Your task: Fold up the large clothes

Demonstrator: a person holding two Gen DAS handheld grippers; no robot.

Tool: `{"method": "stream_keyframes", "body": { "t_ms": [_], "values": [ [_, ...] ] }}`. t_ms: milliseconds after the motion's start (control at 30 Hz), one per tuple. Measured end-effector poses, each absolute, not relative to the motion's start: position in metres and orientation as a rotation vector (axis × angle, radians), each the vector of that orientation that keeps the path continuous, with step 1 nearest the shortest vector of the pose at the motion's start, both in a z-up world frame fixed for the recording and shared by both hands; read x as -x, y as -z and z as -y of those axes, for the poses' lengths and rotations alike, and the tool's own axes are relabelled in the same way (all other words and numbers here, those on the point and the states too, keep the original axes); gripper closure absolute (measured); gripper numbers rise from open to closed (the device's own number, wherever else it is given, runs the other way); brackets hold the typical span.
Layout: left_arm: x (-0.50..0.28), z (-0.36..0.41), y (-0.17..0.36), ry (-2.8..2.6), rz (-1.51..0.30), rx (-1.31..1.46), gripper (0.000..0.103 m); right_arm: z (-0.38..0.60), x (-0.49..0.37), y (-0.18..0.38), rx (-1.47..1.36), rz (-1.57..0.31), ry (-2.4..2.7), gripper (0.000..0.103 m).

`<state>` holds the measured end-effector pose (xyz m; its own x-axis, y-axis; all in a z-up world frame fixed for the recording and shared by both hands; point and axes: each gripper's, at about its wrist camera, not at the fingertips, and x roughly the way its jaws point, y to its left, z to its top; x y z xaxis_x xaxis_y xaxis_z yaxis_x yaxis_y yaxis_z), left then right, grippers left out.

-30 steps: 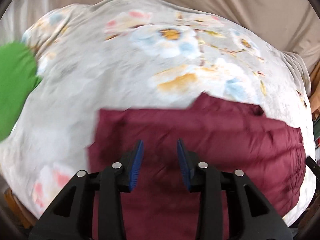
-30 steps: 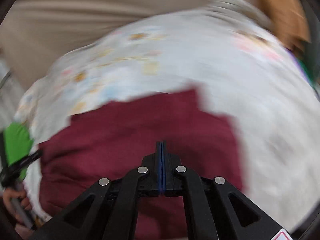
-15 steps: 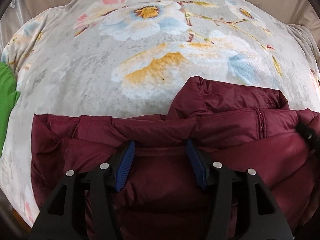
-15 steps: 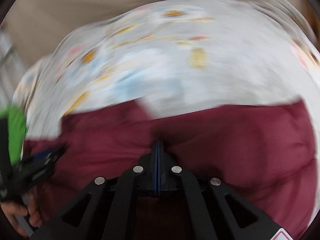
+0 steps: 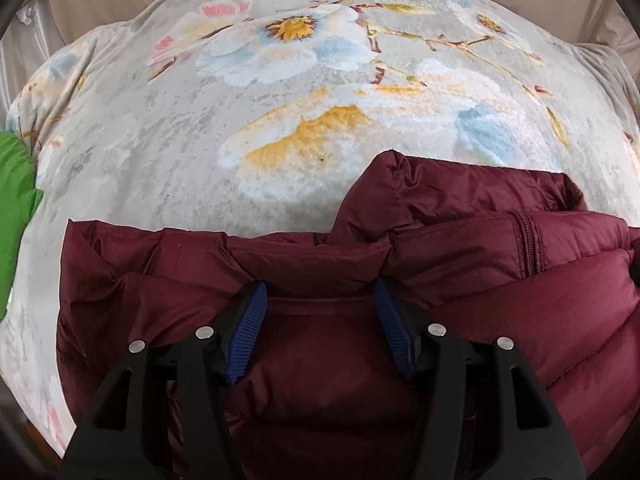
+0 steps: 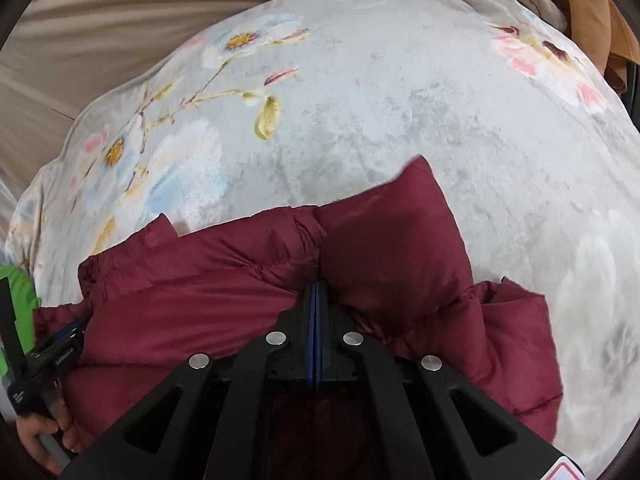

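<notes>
Maroon jacket (image 5: 500,320) lies on flowered blanket (image 5: 160,152), long axis running across near edge, collar toward far edge. Left gripper (image 5: 320,312) released, just spread wider over jacket. Right gripper (image 6: 316,292) clenched on jacket fold.

Both wrist views close, steep-down, sharing jacket (image 5: 500,320).

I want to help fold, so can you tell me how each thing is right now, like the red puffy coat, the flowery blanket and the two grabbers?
Maroon quilted puffer jacket: folded over, lying on the blanket.
Grey floral plush blanket: spread flat under the jacket.
Left gripper: open, jaws just widened, jacket fabric between them.
Right gripper: shut on a jacket fold.
Green cloth: lying at the blanket's edge.
</notes>
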<state>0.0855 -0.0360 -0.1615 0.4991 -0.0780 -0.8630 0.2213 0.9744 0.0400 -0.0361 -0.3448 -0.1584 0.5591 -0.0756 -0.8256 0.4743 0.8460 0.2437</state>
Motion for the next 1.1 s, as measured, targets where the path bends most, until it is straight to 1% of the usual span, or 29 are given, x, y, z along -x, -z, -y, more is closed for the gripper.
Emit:
{"method": "stream_keyframes", "body": {
  "t_ms": [100,167,267,300,367,467,500,533,633,700,800,900,933,967,1100],
  "values": [
    [-0.08,0.011,0.143,0.164,-1.033,-0.082,0.048,0.338,0.054,0.126,-0.491,-0.823,0.335,0.1],
    [-0.072,-0.01,0.132,0.15,-1.012,-0.043,0.048,0.331,0.066,0.12,-0.477,-0.818,0.321,0.1],
    [-0.059,-0.05,0.128,0.053,-1.012,-0.025,0.048,0.321,0.074,0.138,-0.384,-0.895,0.348,0.1],
    [-0.057,-0.06,0.131,0.044,-1.016,-0.008,0.048,0.32,0.076,0.151,-0.369,-0.93,0.352,0.103],
    [-0.058,-0.075,0.142,0.056,-1.041,0.023,0.046,0.323,0.081,0.167,-0.404,-0.95,0.338,0.103],
    [-0.061,-0.068,0.152,0.045,-1.037,-0.051,0.044,0.32,0.083,0.151,-0.442,-0.939,0.374,0.103],
    [-0.061,-0.066,0.149,0.032,-1.041,-0.059,0.045,0.314,0.085,0.142,-0.44,-0.921,0.358,0.094],
    [-0.06,-0.065,0.143,0.026,-1.042,-0.049,0.046,0.303,0.089,0.127,-0.425,-0.892,0.325,0.094],
    [-0.05,-0.068,0.124,0.067,-1.018,0.017,0.046,0.264,0.095,0.108,-0.369,-0.872,0.218,0.093],
    [-0.041,-0.067,0.118,0.082,-1.029,0.015,0.046,0.238,0.097,0.109,-0.357,-0.892,0.148,0.093],
    [-0.03,-0.064,0.126,0.079,-1.061,-0.019,0.046,0.194,0.089,0.138,-0.302,-1.001,0.059,0.093],
    [-0.012,-0.071,0.131,0.086,-1.081,-0.028,0.046,0.163,0.086,0.164,-0.143,-1.069,0.065,0.093],
    [-0.005,-0.074,0.129,0.089,-1.082,-0.025,0.046,0.155,0.085,0.16,-0.087,-1.085,0.074,0.093],
    [0.001,-0.079,0.128,0.093,-1.082,-0.021,0.046,0.153,0.086,0.154,-0.089,-1.083,0.056,0.09],
    [0.024,-0.103,0.126,0.097,-1.105,0.023,0.045,0.132,0.075,0.119,-0.158,-1.023,-0.078,0.09]
  ]
}}
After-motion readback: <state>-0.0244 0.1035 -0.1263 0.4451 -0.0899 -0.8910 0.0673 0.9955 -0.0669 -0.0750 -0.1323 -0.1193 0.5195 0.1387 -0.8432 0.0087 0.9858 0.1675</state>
